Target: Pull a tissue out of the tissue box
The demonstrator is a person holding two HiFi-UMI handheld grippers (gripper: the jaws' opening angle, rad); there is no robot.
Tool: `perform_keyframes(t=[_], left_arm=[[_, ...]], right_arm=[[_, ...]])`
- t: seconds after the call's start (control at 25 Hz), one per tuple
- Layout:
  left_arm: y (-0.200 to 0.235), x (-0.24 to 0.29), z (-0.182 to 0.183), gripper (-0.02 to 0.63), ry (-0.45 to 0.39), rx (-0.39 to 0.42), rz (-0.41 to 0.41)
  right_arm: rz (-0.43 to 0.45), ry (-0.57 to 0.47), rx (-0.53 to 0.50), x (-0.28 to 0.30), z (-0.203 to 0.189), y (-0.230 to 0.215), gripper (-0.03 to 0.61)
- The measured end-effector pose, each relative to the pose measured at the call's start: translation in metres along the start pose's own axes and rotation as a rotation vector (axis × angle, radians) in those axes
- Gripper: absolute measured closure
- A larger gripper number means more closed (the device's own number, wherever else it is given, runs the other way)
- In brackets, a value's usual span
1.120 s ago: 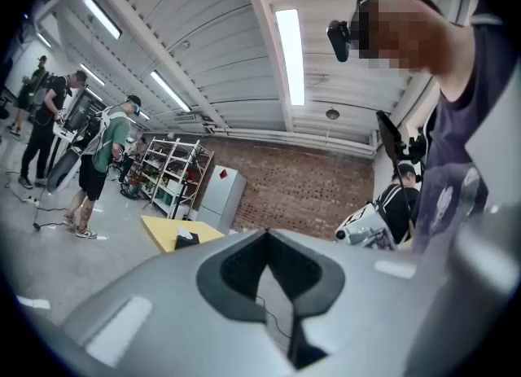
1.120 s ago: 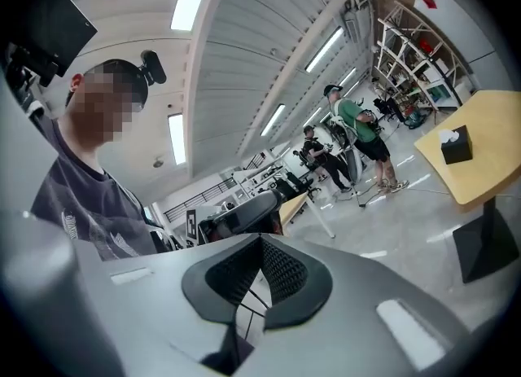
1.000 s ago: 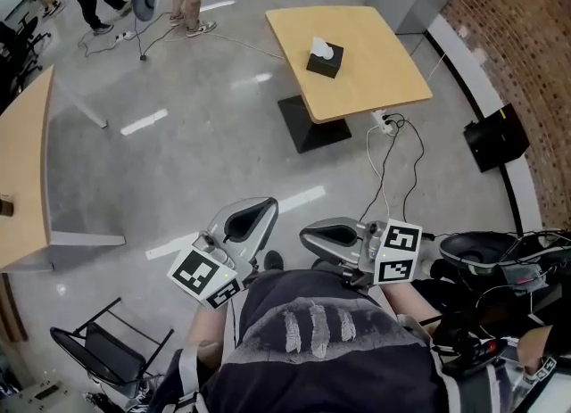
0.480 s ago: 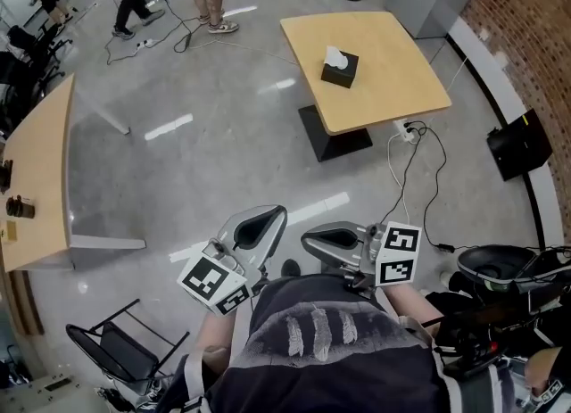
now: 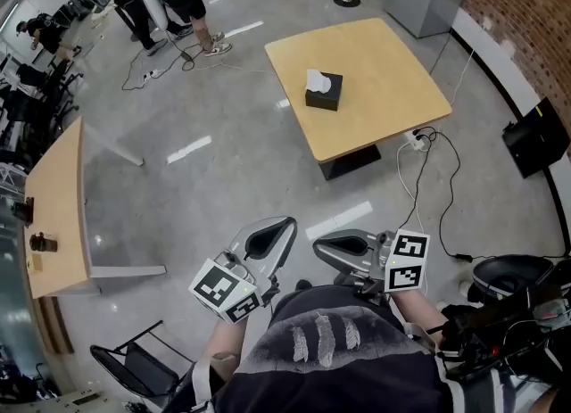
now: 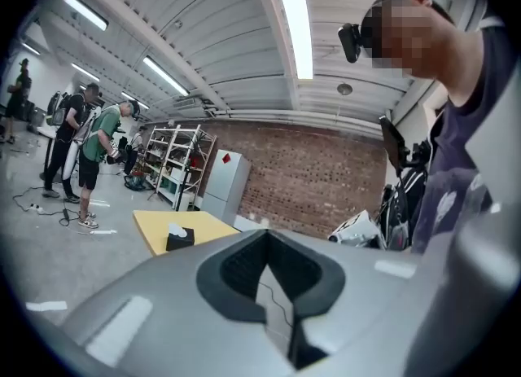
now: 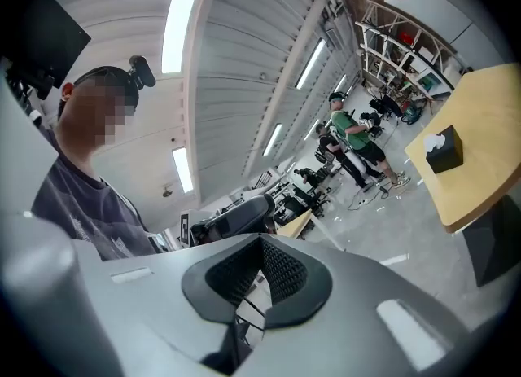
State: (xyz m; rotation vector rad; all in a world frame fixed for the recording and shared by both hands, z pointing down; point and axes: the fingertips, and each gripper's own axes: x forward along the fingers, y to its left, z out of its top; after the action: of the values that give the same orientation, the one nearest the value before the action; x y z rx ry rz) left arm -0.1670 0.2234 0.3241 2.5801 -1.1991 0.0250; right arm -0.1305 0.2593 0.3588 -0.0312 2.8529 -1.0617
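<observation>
Head view: tissue box (image 5: 323,91) lower in frame than before; left hand-held gripper (image 5: 285,225) and right hand-held gripper (image 5: 319,245) clenched, empty.

Dark T-shirt (image 5: 375,377), grey left gripper (image 5: 284,224), right gripper (image 5: 319,247)

Tissue box (image 5: 323,92) on table (image 5: 388,68), second table (image 5: 58,210) left

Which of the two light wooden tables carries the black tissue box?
The square table on the black pedestal, straight ahead; the left-edge table holds only small dark objects.
</observation>
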Motion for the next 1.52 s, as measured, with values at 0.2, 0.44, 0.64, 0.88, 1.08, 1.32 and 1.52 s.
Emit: perform_keyframes(t=[0.2, 0.44, 0.64, 0.88, 1.08, 1.32, 1.52], left_arm=[[-0.009, 0.046, 0.007, 0.611, 0.012, 0.017, 0.004], [-0.022, 0.099, 0.016, 0.611, 0.022, 0.029, 0.024], [-0.032, 0.142, 0.016, 0.611, 0.035, 0.038, 0.053], [-0.04, 0.155, 0.018, 0.611, 0.062, 0.057, 0.02], [-0.047, 0.168, 0.02, 0.611, 0.068, 0.097, -0.007], [-0.02, 0.174, 0.018, 0.611, 0.057, 0.07, -0.007], [0.005, 0.187, 0.023, 0.611, 0.033, 0.048, -0.03]], right_arm=[[0.019, -0.02, 0.0, -0.032, 0.024, -0.024, 0.58], [0.074, -0.009, 0.008, -0.069, 0.049, -0.043, 0.58], [0.099, -0.015, 0.015, -0.107, 0.065, -0.065, 0.58], [0.098, -0.052, 0.067, -0.115, 0.072, -0.07, 0.58], [0.069, -0.071, 0.073, -0.124, 0.076, -0.075, 0.58], [0.011, -0.056, 0.057, -0.123, 0.08, -0.092, 0.58], [-0.035, -0.032, 0.068, -0.113, 0.084, -0.114, 0.58]])
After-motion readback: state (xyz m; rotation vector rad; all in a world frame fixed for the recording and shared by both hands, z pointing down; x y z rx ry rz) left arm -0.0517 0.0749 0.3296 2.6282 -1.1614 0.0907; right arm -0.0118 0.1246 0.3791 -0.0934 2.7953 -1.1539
